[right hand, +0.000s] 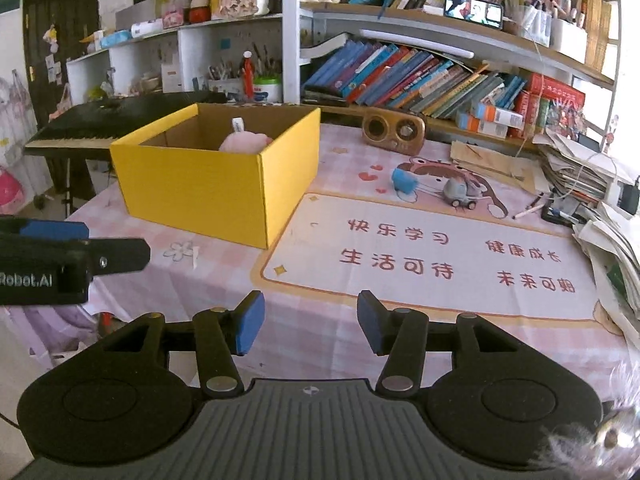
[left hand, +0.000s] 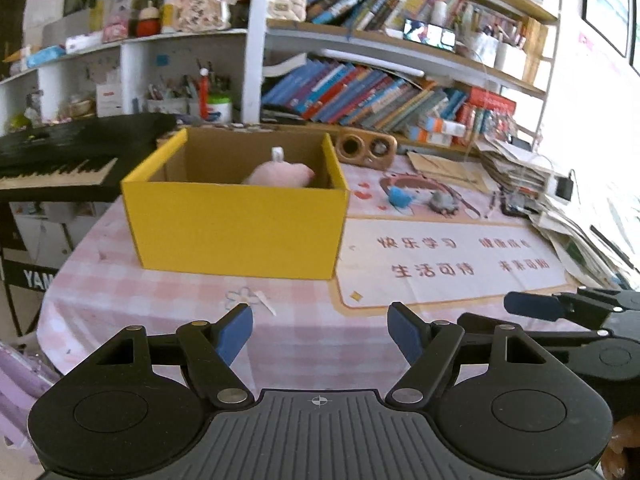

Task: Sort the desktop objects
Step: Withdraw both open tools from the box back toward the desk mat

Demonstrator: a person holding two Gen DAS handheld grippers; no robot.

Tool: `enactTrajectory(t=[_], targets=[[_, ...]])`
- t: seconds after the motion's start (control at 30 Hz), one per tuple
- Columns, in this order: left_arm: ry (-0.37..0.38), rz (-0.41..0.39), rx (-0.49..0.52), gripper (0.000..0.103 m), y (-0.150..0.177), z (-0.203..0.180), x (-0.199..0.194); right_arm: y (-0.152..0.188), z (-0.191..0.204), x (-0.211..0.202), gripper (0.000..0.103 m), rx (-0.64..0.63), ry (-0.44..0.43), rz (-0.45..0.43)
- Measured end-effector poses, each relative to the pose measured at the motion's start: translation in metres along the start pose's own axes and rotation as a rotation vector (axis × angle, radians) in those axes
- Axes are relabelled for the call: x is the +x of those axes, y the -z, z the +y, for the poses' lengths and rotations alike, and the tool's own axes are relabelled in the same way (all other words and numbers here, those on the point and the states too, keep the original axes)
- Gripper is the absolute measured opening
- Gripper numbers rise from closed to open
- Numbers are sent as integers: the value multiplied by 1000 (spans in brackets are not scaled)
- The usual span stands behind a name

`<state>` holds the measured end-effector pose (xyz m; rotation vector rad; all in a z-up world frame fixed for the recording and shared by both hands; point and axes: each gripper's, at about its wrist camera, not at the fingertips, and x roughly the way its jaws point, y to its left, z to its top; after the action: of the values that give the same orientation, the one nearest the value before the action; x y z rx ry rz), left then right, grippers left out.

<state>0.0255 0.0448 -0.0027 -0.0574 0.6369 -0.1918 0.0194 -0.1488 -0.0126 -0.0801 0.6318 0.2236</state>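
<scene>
A yellow cardboard box (left hand: 236, 228) (right hand: 208, 188) stands open on the pink checked tablecloth, with a pink plush toy (left hand: 280, 174) (right hand: 246, 142) inside it. Further right on the printed desk mat lie a blue object (left hand: 400, 197) (right hand: 405, 180) and a small grey toy car (left hand: 443, 202) (right hand: 460, 193). My left gripper (left hand: 320, 332) hangs open over the near table edge, nothing between its blue pads. My right gripper (right hand: 310, 320) is also open and empty, low over the mat's near edge. Each gripper shows at the side of the other's view.
A wooden speaker (right hand: 393, 131) sits behind the box. Stacked papers (right hand: 576, 172) and pens (right hand: 528, 210) crowd the right side. A black keyboard (left hand: 52, 160) stands left of the table. Bookshelves (right hand: 420, 76) line the back.
</scene>
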Motion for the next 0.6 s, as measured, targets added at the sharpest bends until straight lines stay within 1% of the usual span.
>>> enactTrajectory(t=[0.3, 0.6], targets=[[44, 27, 14, 77, -2, -13, 12, 6, -17, -1, 51, 32, 42, 22], [116, 47, 55, 77, -9, -42, 32, 10, -50, -3, 52, 83, 116, 41]])
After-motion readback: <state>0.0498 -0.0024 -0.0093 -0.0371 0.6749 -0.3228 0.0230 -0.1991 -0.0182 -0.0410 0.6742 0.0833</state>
